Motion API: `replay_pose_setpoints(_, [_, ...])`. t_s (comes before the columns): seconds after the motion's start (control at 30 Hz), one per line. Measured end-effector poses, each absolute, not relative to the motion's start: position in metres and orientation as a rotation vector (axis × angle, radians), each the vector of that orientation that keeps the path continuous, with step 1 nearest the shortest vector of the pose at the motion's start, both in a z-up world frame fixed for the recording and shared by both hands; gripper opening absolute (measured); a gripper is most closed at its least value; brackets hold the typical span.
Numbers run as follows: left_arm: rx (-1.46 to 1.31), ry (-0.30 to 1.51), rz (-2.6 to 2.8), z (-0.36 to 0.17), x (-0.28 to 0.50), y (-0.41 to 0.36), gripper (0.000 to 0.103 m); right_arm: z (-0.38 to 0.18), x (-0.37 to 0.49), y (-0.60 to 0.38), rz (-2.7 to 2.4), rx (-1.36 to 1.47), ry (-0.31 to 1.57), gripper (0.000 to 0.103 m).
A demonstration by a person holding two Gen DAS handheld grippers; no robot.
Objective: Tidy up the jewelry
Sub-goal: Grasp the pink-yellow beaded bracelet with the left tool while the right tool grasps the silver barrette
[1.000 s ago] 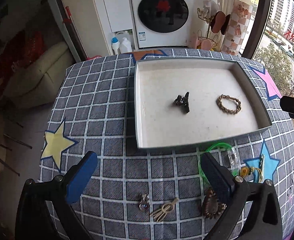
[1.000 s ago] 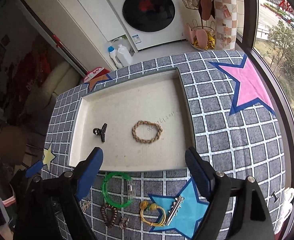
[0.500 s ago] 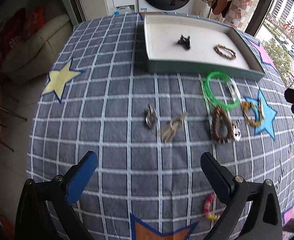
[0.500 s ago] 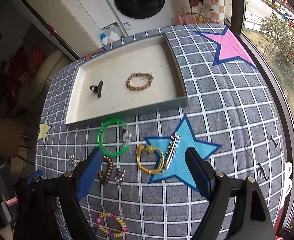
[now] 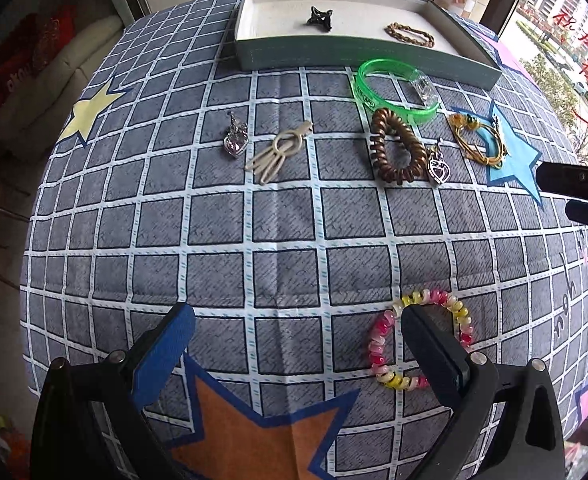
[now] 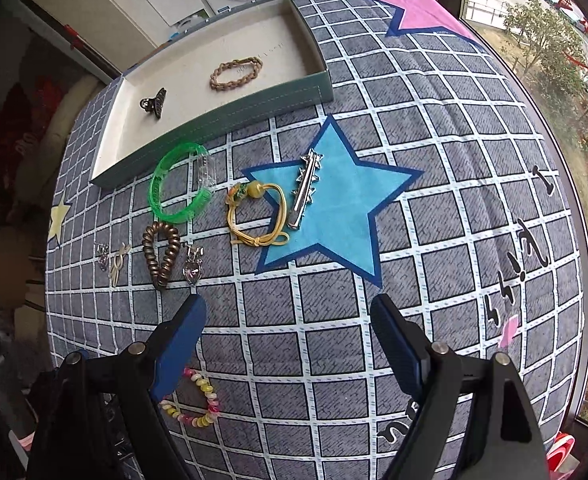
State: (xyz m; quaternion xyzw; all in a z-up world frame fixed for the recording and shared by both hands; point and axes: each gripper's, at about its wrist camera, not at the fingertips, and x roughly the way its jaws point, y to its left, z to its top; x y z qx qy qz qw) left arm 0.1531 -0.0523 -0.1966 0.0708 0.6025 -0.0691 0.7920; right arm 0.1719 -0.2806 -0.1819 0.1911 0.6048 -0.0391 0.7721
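Note:
A grey-green tray at the far side holds a black hair claw and a braided tan bracelet. On the checked cloth lie a green bangle, a brown coil tie, a heart pendant, a yellow cord bracelet, a silver hair clip, a beige clip and a small charm. A pink-yellow coil bracelet lies beside my open left gripper. My right gripper is open and empty.
The table edge runs close to a window on the right. A blue star patch lies under the silver clip. An orange star patch is below my left gripper. My right gripper's fingers show at the left view's right edge.
Both grippers have pulled back from the tray toward the near side of the table. The loose jewelry and the pink-yellow bracelet have come into view. Both stay open.

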Motion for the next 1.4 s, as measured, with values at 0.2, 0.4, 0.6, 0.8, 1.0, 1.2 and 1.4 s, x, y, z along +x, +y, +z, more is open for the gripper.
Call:
replay_pose_setpoints(0.2, [0.167, 1.307, -0.133, -0.202, 0.150, -0.059, 0.103, -0.186, 0.183, -0.289, -0.108, 0.385, 1.302, 0.086])
replay_pose_setpoints(0.4, [0.186, 1.309, -0.121, -0.207, 0.147, -0.059, 0.103, -0.192, 0.202, -0.319, -0.187, 0.440, 1.278, 0.086])
replay_pose_setpoints(0.6, [0.209, 1.306, -0.118, -0.212, 0.149, -0.063, 0.103, -0.204, 0.224, -0.333, -0.245, 0.464, 1.267, 0.071])
replay_pose_setpoints(0.8, [0.212, 1.300, -0.124, -0.213, 0.148, -0.065, 0.103, -0.213, 0.237, -0.325, -0.234, 0.393, 1.275, 0.064])
replay_pose_setpoints(1.0, [0.222, 1.290, -0.123, -0.212, 0.147, -0.065, 0.103, -0.215, 0.236, -0.307, -0.231, 0.259, 1.296, 0.055])
replay_pose_setpoints(1.2, [0.249, 1.273, -0.152, -0.208, 0.139, -0.075, 0.103, -0.214, 0.219, -0.295, -0.216, 0.130, 1.300, 0.036])
replay_pose_setpoints(1.4, [0.271, 1.266, -0.208, -0.202, 0.128, -0.094, 0.089, -0.213, 0.217, -0.285, -0.167, 0.084, 1.298, 0.029])
